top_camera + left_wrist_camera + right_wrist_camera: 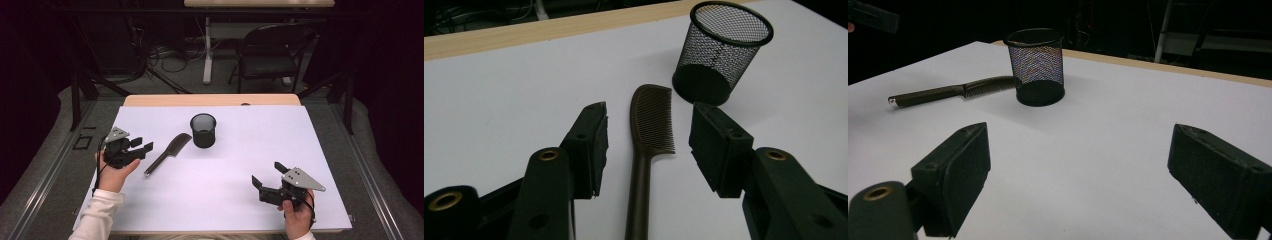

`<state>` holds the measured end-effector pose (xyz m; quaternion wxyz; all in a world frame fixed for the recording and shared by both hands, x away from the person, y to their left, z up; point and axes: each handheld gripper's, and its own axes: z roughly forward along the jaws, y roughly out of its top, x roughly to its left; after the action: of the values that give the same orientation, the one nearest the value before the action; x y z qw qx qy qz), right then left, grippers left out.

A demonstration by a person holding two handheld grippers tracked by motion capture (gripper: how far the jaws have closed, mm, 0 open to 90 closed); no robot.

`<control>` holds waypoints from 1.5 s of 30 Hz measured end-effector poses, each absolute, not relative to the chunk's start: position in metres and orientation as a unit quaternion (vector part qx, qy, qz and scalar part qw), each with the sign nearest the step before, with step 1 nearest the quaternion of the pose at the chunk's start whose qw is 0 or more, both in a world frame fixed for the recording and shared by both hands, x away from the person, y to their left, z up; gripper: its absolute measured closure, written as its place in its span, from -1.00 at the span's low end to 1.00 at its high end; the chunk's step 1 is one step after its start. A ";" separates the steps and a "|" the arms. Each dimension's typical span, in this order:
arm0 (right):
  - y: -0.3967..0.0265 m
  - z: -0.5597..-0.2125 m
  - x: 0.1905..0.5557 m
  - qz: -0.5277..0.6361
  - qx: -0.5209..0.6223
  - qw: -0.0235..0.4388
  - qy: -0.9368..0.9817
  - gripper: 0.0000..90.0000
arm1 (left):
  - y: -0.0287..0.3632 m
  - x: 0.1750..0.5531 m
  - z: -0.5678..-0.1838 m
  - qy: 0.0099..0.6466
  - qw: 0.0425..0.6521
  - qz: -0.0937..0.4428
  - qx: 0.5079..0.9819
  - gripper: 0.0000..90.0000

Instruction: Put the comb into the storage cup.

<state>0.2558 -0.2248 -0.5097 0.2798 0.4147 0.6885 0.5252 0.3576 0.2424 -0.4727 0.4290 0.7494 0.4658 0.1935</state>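
On a white table top [225, 200], seen from above, a dark comb [167, 153] is laid flat and slanted, its toothed head pointing up and to the right toward a black mesh cup [203, 130] that stands upright just beside it. At the left, the left gripper [145, 146] is held by a hand [114, 172] in a white sleeve, close to the comb's handle end. From the left gripper view, the comb [650, 135] is seen lying on the table between the two black jaws, which are parted and touch nothing (a gap shows on each side of the comb), and the mesh cup [721, 50] is seen beyond the comb's head. At the lower right of the high view, the right gripper [267, 175] is held well apart from both things; its jaws are spread wide with bare table between them, as shown in the right gripper view, where the cup [1037, 65] and comb [955, 91] are seen farther off.
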 end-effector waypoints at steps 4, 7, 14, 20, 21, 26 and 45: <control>-0.225 -0.510 0.256 0.525 0.415 0.280 0.689 -0.77 | 0.238 0.359 -0.477 0.461 0.419 0.199 0.757 0.12; -0.225 -0.510 0.256 0.525 0.414 0.279 0.689 -0.77 | 0.237 0.360 -0.481 0.462 0.408 0.193 0.763 0.14; -0.226 -0.511 0.257 0.523 0.416 0.277 0.690 -0.74 | 0.238 0.362 -0.491 0.472 0.393 0.177 0.769 0.28; -0.226 -0.512 0.257 0.522 0.417 0.275 0.691 -0.73 | 0.236 0.365 -0.500 0.477 0.376 0.175 0.775 0.42; -0.226 -0.512 0.257 0.522 0.419 0.274 0.691 -0.72 | 0.236 0.365 -0.503 0.479 0.374 0.172 0.775 0.48; -0.227 -0.512 0.257 0.525 0.418 0.274 0.689 -0.71 | 0.237 0.369 -0.514 0.490 0.355 0.163 0.779 0.68; -0.227 -0.513 0.258 0.524 0.420 0.269 0.690 -0.71 | 0.241 0.373 -0.534 0.508 0.323 0.165 0.781 1.00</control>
<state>0.2576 -0.2270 -0.5125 0.2695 0.4197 0.6900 0.5245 0.3735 0.2413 -0.5339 0.3231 0.7810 0.5084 0.1647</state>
